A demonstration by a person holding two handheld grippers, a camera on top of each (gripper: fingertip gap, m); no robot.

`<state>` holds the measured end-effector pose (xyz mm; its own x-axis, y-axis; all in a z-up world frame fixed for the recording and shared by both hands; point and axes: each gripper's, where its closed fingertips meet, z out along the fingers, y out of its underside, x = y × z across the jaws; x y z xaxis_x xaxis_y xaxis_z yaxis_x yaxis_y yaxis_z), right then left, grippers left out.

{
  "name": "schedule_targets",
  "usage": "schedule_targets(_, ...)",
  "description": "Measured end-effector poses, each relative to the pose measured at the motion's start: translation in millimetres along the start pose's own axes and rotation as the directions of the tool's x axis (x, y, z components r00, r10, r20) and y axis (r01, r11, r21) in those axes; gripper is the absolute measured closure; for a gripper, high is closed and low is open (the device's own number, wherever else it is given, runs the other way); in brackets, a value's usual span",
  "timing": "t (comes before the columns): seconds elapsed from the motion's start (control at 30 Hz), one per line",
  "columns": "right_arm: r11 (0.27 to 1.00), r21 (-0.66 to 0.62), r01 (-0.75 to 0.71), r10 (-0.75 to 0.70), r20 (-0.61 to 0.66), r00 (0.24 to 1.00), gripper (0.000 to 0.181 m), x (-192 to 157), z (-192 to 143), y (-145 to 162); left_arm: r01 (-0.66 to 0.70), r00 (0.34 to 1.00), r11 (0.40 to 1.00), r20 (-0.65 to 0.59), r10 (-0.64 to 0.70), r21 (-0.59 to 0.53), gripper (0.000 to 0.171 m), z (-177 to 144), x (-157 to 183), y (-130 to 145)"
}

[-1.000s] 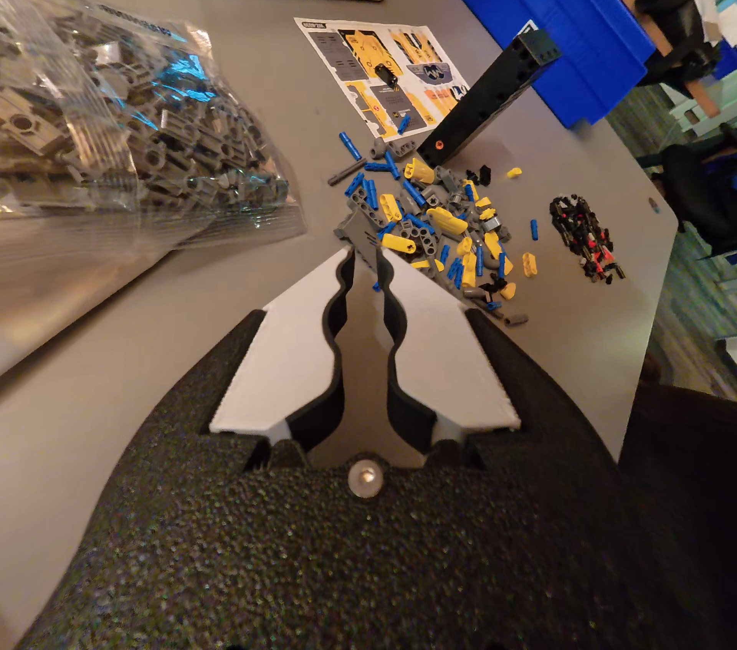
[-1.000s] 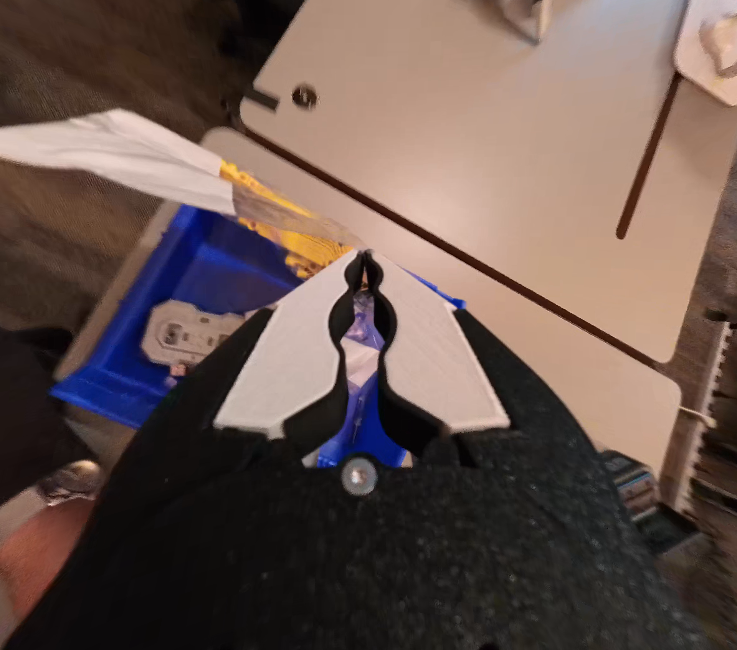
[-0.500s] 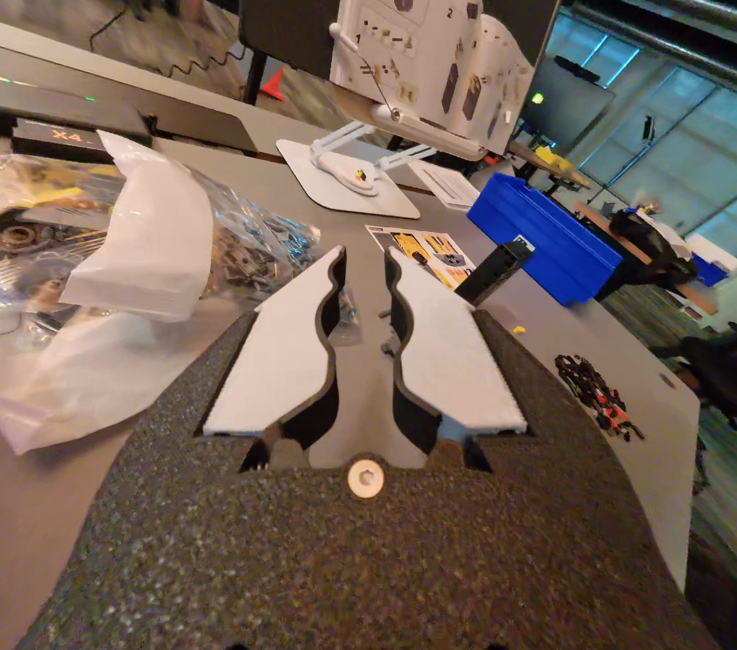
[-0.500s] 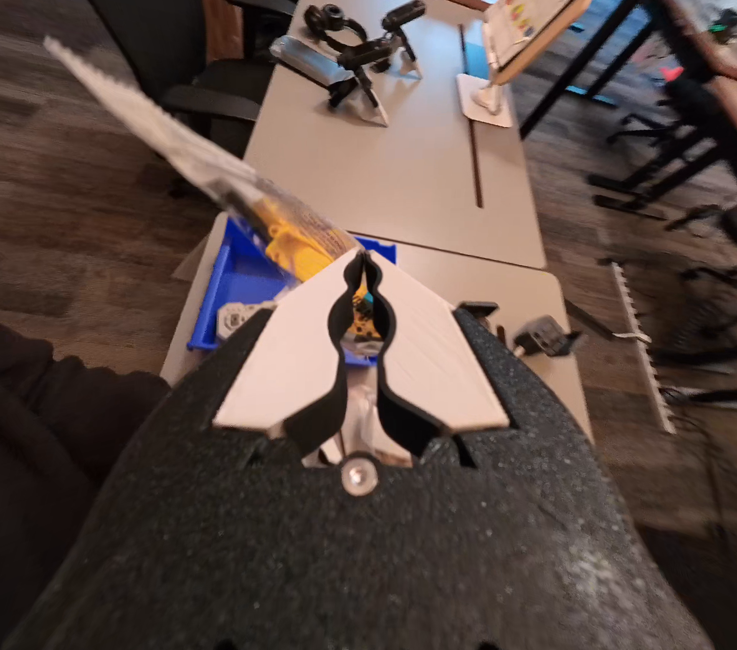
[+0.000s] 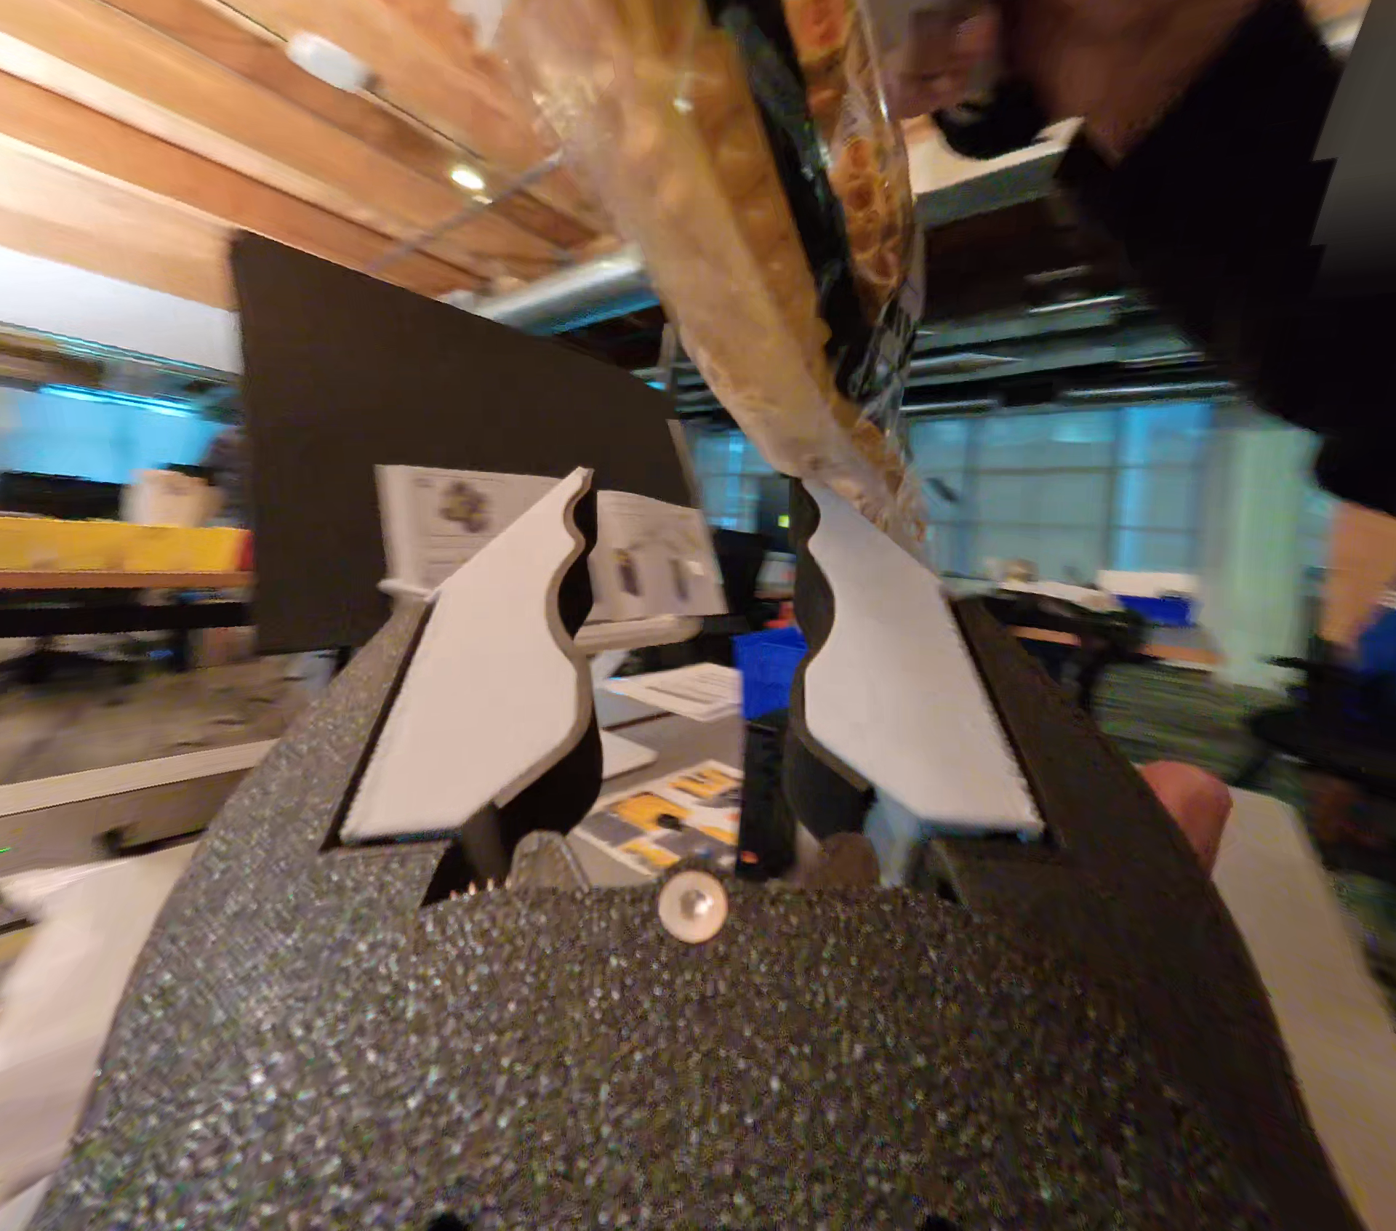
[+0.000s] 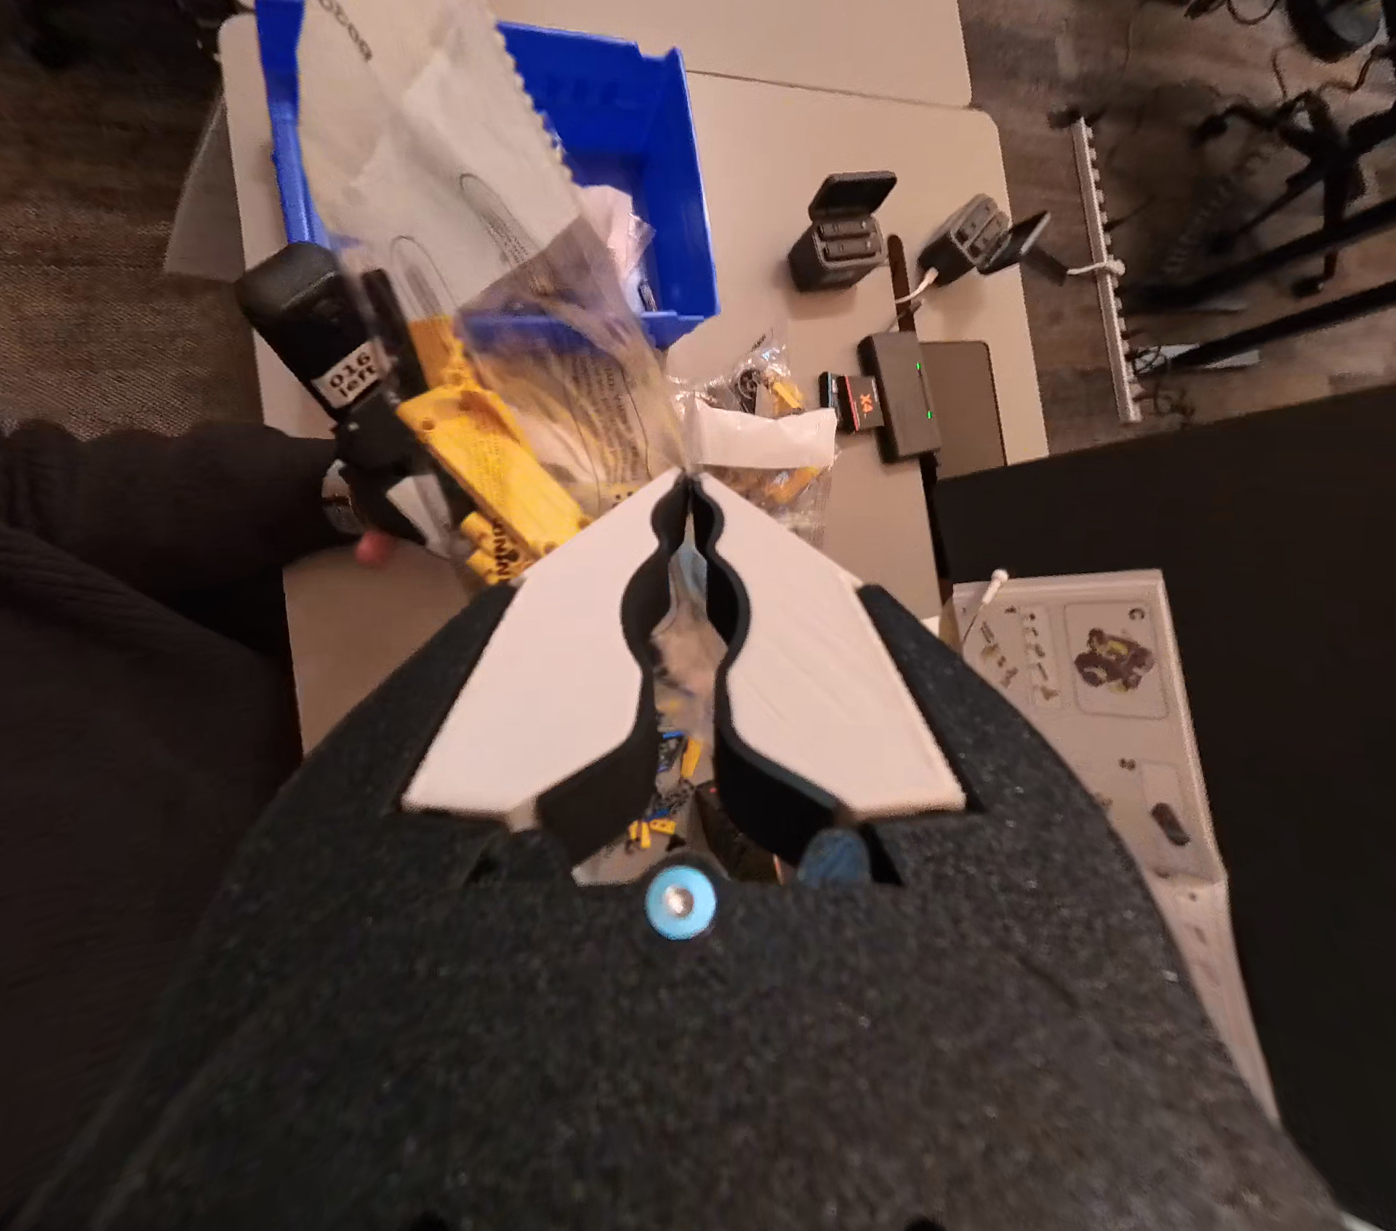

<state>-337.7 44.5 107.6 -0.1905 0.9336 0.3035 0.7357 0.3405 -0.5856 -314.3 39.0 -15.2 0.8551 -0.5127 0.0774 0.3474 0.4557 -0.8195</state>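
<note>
We are in an open workroom with wood ceiling slats, over a grey surface [image 6: 755, 152] that carries a blue bin [image 6: 642, 137], an open booklet [image 6: 1073, 688] on a stand, a sticker sheet [image 5: 665, 817] and small black devices [image 6: 906, 394]; half a second ago our left tool looked low across this surface at bags and loose parts, and now it is tipped up toward the ceiling, so we have lifted it off the surface and brought it to the bag [image 6: 483, 288]; our right tool, already pinching the bag a second ago, has swung round so the bag now hangs over the bin and surface; our left tool [image 5: 691, 492] is wide apart at the tips, with the lower end of the bag [image 5: 725, 197] just beside its right finger [image 5: 869, 628], whether touching we cannot tell, and nothing is gripped; our right tool [image 6: 686, 477] is closed to the tips on a clear corner of the bag, which holds yellow parts [image 6: 491, 462] and has a white serrated top; in the right view the left tool [image 6: 355, 379] sits against the bag's far side.
</note>
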Motion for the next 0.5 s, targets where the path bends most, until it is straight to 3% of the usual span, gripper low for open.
schedule_targets(0.2,0.988,-0.016,-0.157,0.157,0.061,0.986,0.181,28,19,45,0.256,0.931,0.967,-0.269,-0.249,-0.010,0.122,4,37,1)
schedule_targets(0.4,0.974,0.015,-0.226,0.223,0.127,0.967,0.181,29,41,75,0.341,0.881,0.940,-0.354,-0.312,0.019,0.122,-5,39,-10)
schedule_targets(0.5,0.966,0.100,-0.238,0.220,0.161,0.962,0.181,27,42,77,0.383,0.853,0.923,-0.396,-0.341,0.031,0.123,-11,38,-16)
